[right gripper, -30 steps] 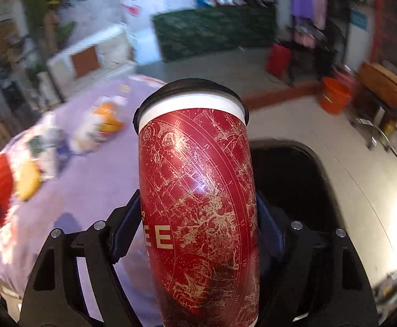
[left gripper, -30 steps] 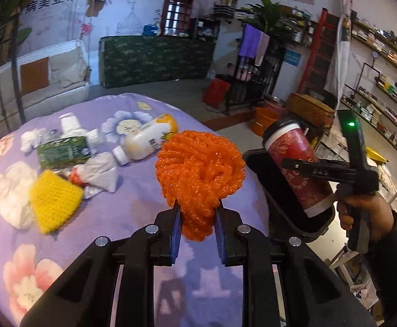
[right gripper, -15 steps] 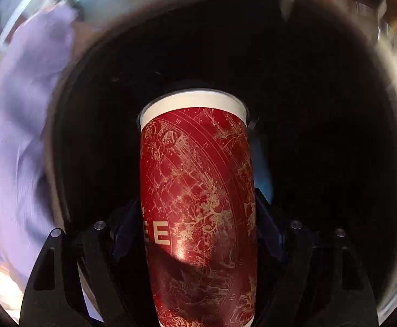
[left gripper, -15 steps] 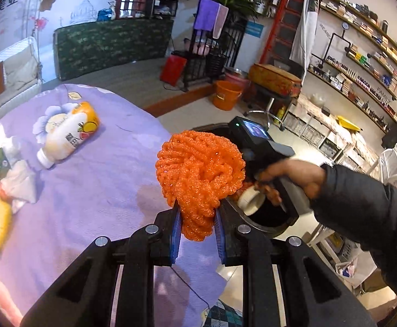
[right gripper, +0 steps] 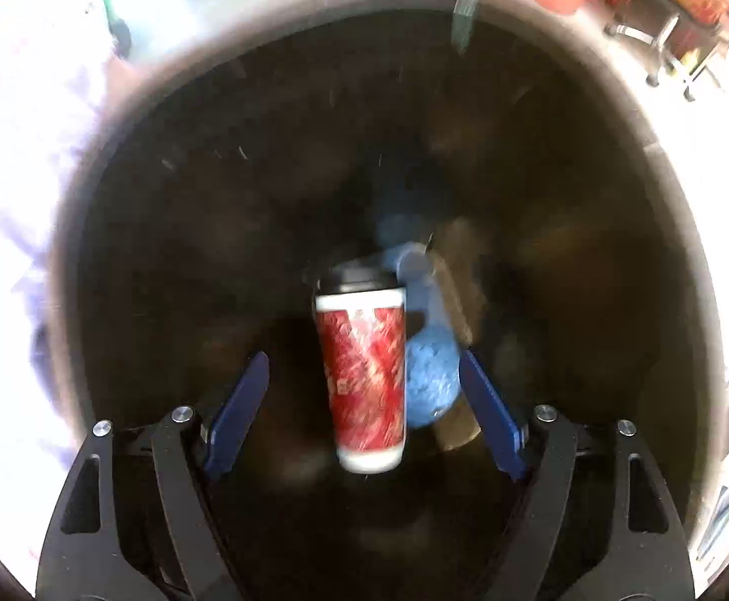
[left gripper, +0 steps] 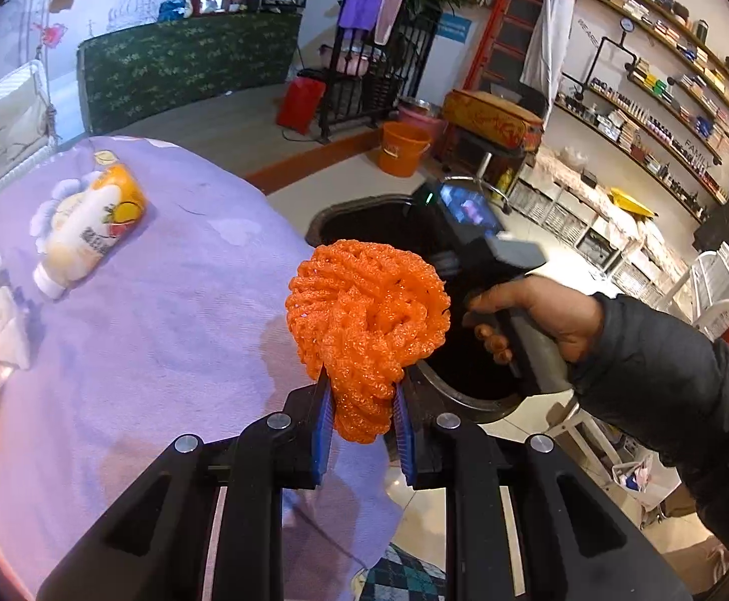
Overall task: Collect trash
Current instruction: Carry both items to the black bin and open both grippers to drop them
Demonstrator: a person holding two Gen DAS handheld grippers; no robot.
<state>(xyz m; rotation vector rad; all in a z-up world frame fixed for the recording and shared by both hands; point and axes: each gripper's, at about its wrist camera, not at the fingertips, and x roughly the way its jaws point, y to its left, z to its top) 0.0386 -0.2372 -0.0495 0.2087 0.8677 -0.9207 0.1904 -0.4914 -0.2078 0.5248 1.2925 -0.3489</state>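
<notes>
Over the black bin (right gripper: 114, 260), my right claw (right gripper: 362, 380) wide, red cup (right gripper: 362, 375) loose between its fingers, blue trash below, left claw (left gripper: 362, 425) pinching orange foam net (left gripper: 367, 320), yoghurt bottle (left gripper: 89, 235) on the purple table (left gripper: 164, 325).

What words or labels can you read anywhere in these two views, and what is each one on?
"FAMILY": on the shelf wall, small but legible.
Chinese characters on the wall mural: cut off at the top edge, not readable.
Chinese print on the bottle: too small to read.
Lettering on the red cup: blurred, unreadable.
</notes>
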